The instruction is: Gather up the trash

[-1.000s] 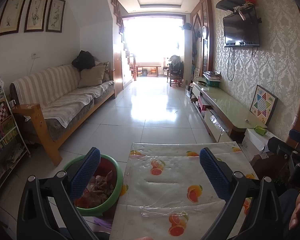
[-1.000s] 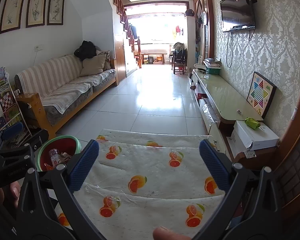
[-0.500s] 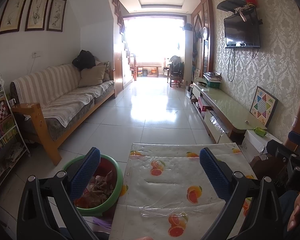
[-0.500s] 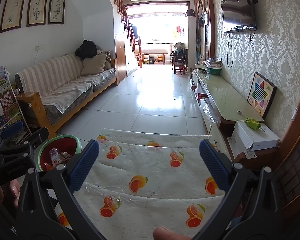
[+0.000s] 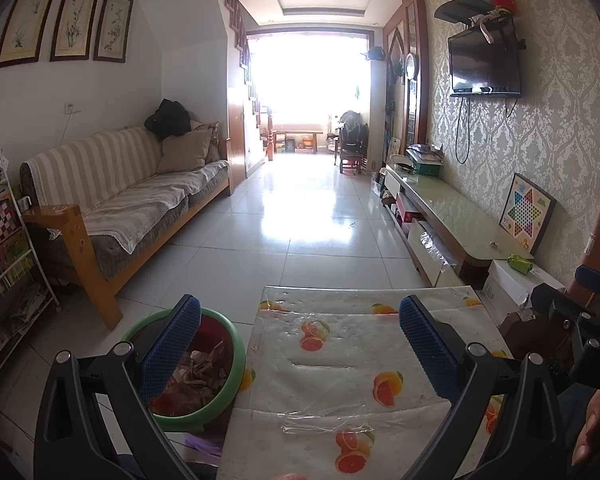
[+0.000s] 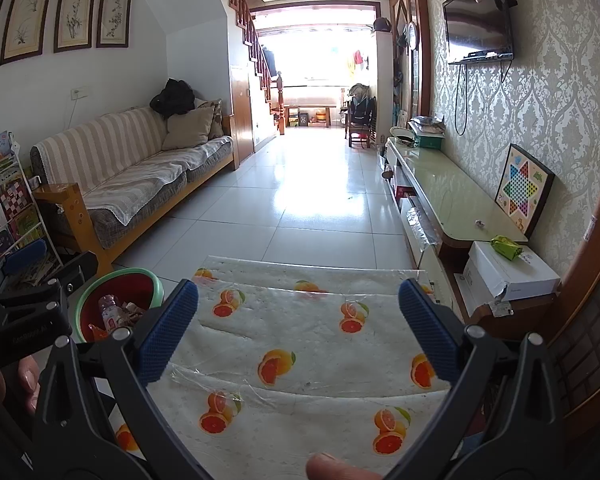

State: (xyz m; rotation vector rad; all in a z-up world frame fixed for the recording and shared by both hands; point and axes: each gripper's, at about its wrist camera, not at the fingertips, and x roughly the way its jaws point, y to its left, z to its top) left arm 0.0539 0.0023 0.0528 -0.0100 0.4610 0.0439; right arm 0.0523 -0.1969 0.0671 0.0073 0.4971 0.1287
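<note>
A green-rimmed red bin [image 5: 220, 396] stands on the floor left of the table, filled with crumpled paper and wrappers; in the right wrist view the bin [image 6: 140, 280] also holds a small plastic bottle [image 6: 110, 314]. My left gripper [image 5: 300, 344] is open and empty, held above the table's left part beside the bin. My right gripper [image 6: 298, 326] is open and empty above the table [image 6: 300, 344], which has a white cloth printed with oranges under clear plastic. I see no loose trash on the cloth.
A striped sofa [image 5: 120, 200] runs along the left wall, with a book rack [image 5: 4, 264] beside it. A low TV cabinet [image 6: 452, 200] and a white box [image 6: 508, 276] stand at the right. Tiled floor stretches ahead.
</note>
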